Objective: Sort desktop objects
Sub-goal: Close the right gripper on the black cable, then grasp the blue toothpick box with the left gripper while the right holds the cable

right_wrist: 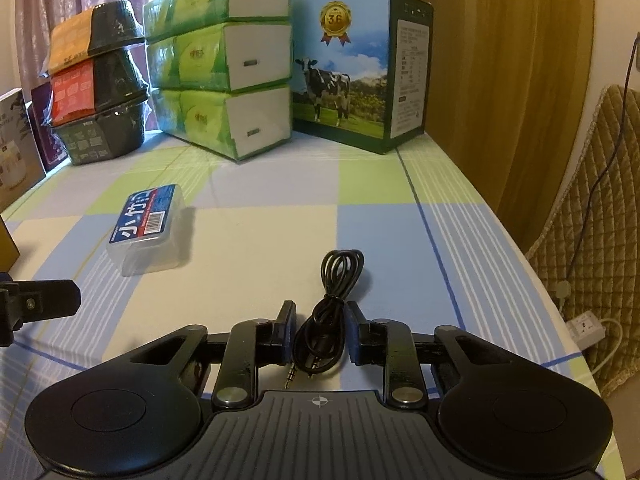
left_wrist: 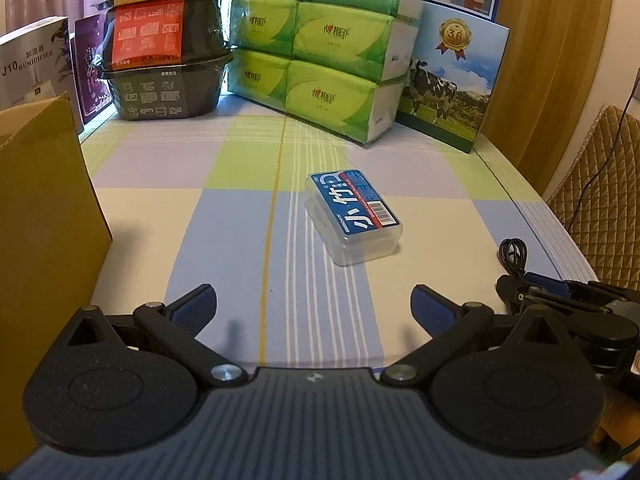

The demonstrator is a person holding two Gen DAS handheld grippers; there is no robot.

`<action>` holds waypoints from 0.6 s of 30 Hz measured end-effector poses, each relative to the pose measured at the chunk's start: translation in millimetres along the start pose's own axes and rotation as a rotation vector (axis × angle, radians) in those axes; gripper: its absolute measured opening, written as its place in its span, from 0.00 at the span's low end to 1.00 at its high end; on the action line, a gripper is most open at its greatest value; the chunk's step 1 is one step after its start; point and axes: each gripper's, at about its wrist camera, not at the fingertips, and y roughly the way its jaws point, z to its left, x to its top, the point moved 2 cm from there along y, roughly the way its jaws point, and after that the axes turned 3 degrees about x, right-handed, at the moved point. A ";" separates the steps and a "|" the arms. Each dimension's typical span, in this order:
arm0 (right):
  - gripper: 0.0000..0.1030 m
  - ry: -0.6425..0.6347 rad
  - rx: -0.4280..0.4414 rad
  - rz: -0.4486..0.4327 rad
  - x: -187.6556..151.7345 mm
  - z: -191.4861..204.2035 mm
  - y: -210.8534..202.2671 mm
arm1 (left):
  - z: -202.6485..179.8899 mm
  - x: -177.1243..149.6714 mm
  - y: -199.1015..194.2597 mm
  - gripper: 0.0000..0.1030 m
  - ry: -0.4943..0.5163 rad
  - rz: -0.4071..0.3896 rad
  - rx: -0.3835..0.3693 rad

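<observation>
1. Cable [right_wrist: 326, 320] coiled between right gripper [right_wrist: 320, 334] fingers, which stand narrowly apart beside it; contact unclear; plugs point toward camera.
2. Left gripper [left_wrist: 314, 306] wide open, empty.
3. Clear box [left_wrist: 352, 218] ahead on tablecloth [left_wrist: 240, 220], lid on, long axis running away, angled left.

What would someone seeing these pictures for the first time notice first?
Probably the stack of bright green tissue packs at the back of the checked tablecloth, with the cow-printed milk carton box beside it. Nearer, a clear plastic box with a blue label lies alone mid-table. In the right wrist view, the right gripper has its fingers on either side of a coiled black audio cable, while the left gripper is wide open.
</observation>
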 end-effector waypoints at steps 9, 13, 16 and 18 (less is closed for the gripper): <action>0.15 0.033 0.019 -0.024 7.0 -2.9 -6.1 | -2.2 -1.9 0.1 0.99 -0.003 0.006 -0.014; 0.14 0.033 0.020 -0.030 8.6 -2.8 -7.8 | -0.6 -2.0 0.3 0.99 -0.009 0.007 -0.013; 0.15 0.042 0.033 -0.012 6.4 -4.9 -4.4 | -1.4 -2.6 0.5 0.99 -0.008 0.009 -0.014; 0.19 0.029 0.033 -0.015 4.1 -4.1 -2.9 | -2.1 -3.1 0.6 0.99 -0.005 0.010 -0.017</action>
